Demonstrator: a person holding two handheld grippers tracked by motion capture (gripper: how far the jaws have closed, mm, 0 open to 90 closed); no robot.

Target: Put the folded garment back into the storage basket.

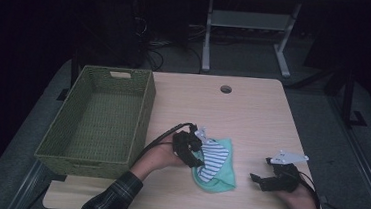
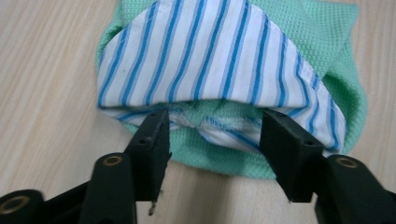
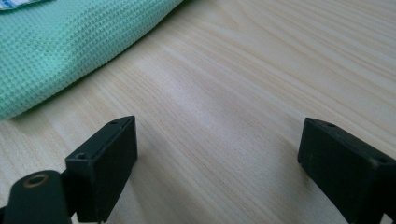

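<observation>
A folded mint-green knit cloth (image 1: pixel 220 175) lies near the table's front edge, with a white cloth with blue stripes (image 1: pixel 213 158) on top of it. In the left gripper view the striped cloth (image 2: pixel 210 60) covers most of the green cloth (image 2: pixel 224 161). My left gripper (image 1: pixel 198 158) is at their left edge; its jaws stand open on either side of the bunched striped hem (image 2: pixel 212 126). My right gripper (image 1: pixel 260 179) rests low on the bare wood to the right, open and holding nothing. The green cloth (image 3: pixel 56 51) lies off to its left.
A green woven basket (image 1: pixel 82 149) with nothing in it stands on the left part of the wooden table (image 1: pixel 253 115). A round cable hole (image 1: pixel 226 89) is near the far edge. A white desk frame (image 1: pixel 250 22) stands behind on the floor.
</observation>
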